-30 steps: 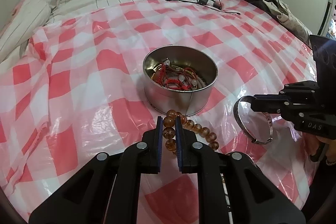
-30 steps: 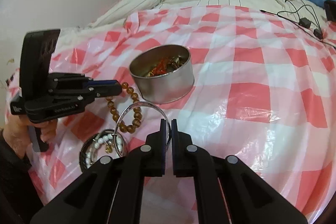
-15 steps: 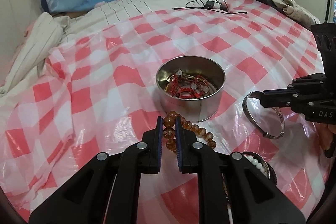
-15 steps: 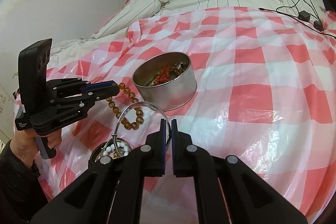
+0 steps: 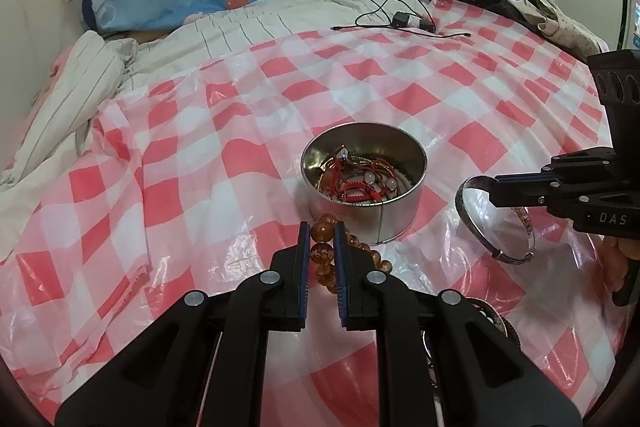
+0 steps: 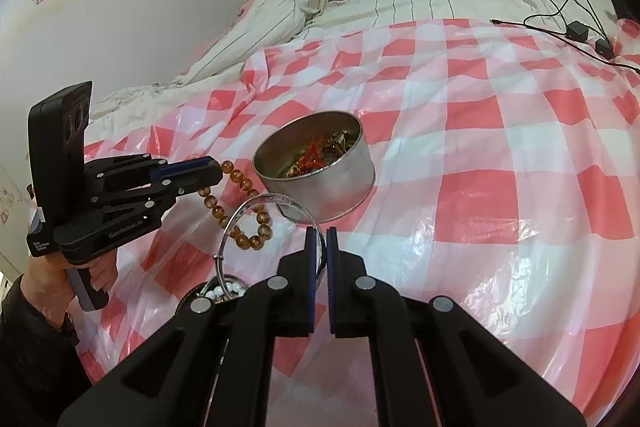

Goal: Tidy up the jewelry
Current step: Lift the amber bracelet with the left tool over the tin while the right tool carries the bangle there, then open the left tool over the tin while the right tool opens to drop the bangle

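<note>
**Jewelry tin sitting mid-cloth, both grippers holding a bracelet**

Jewelry is sitting in the round metal tin (image 5: 362,183) on the red-and-white checked cloth (image 5: 180,187), a tangle of red cord and gold bits inside. Just in front of the tin, the left gripper (image 5: 322,245) is clamping the amber bead bracelet (image 6: 240,211), with the rest of the beads hanging down off the cloth. To the right of the tin, the right gripper (image 6: 321,247) is pinching a silver bangle (image 5: 494,223), jaws squeezed tight on its rim, holding it up in the air. Nearer than the tin, a small dish of white beads (image 6: 224,293) is peeking out below the bangle.
</note>
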{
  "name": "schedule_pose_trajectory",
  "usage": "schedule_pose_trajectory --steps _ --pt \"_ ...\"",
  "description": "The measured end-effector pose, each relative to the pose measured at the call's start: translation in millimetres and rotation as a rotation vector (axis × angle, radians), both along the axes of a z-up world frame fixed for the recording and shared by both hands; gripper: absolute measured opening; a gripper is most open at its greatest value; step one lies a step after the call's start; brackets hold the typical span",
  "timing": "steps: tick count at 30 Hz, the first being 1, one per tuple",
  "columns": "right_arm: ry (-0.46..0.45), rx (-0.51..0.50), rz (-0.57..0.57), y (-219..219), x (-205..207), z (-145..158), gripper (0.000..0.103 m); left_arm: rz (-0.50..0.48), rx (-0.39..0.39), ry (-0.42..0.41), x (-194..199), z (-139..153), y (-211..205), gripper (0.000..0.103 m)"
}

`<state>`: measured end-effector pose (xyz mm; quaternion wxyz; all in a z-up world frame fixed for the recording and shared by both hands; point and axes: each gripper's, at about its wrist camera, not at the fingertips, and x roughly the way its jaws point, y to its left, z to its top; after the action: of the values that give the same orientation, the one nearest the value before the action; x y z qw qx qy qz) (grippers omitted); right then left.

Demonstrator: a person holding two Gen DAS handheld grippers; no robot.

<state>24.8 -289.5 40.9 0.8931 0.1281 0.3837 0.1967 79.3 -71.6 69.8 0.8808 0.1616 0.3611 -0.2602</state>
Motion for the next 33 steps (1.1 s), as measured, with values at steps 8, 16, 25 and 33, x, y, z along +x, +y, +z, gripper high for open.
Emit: schedule_pose_trajectory --steps 8,16,25,33 --pt "-0.066 0.011 -0.023 0 12 23 0.005 -0.011 -0.115 -0.012 -1 30 9 0.010" --pt "-0.099 0.000 -0.024 1 22 39 0.005 -0.003 -0.174 -0.002 5 44 14 0.010" --pt "-0.117 -0.064 -0.016 3 38 48 0.005 -0.036 -0.226 0.000 15 57 -1 0.010" --pt "-0.101 -0.113 -0.019 2 57 41 0.005 -0.039 -0.306 0.053 42 47 -17 0.010"
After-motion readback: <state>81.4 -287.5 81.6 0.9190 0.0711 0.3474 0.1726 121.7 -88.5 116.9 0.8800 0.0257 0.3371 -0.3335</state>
